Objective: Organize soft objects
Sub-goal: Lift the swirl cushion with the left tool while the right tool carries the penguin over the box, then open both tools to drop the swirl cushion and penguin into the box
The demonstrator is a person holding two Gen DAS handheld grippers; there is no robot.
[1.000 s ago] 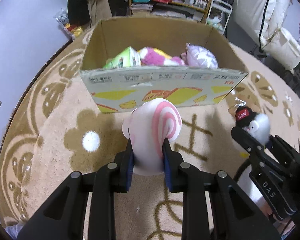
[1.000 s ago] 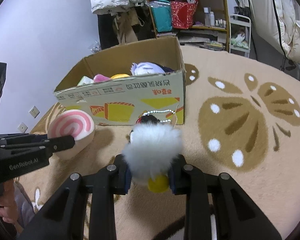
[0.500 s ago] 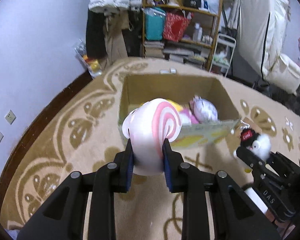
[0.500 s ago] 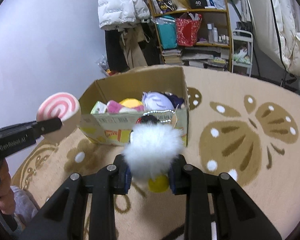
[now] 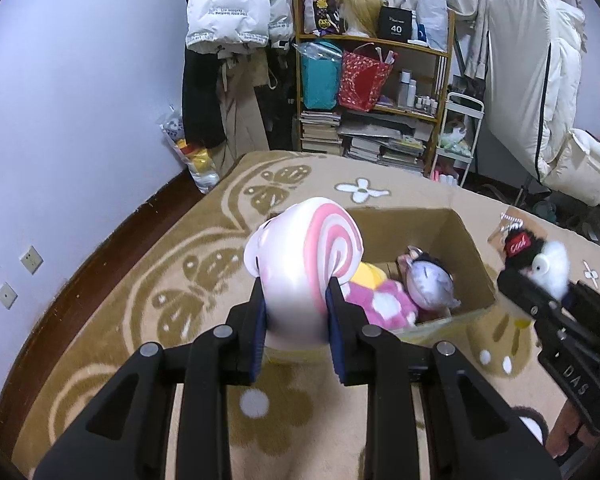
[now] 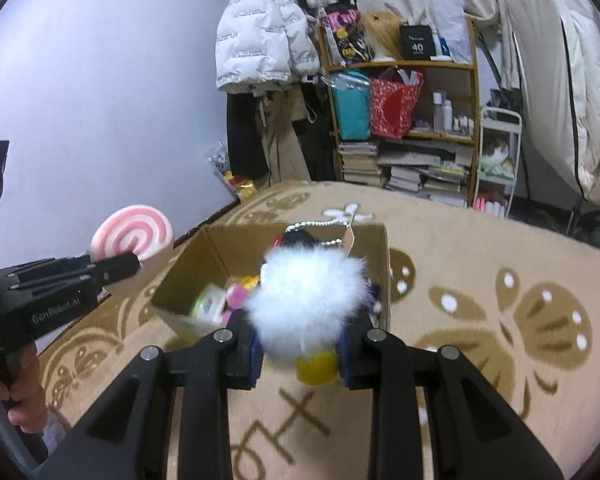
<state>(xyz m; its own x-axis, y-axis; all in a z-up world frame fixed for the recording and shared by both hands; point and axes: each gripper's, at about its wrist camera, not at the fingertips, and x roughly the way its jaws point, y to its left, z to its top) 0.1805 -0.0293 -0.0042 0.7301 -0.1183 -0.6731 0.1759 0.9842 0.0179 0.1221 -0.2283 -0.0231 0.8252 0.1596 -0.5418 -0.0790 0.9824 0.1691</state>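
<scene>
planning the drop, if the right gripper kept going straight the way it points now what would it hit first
Probably the open cardboard box: the right gripper, shut on the fluffy white toy, aims down into it, likely onto the soft toys inside. Depth is unclear.

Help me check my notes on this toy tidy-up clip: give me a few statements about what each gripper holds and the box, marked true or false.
1. The left gripper is shut on the pink swirl plush. True.
2. The right gripper is empty. False: it holds the fluffy white plush.
3. The cardboard box already contains toys. True.
4. The box stands on a bare wooden floor. False: it stands on the tan patterned rug.
5. The swirl plush lies in the box. False: it is held in the air.
</scene>
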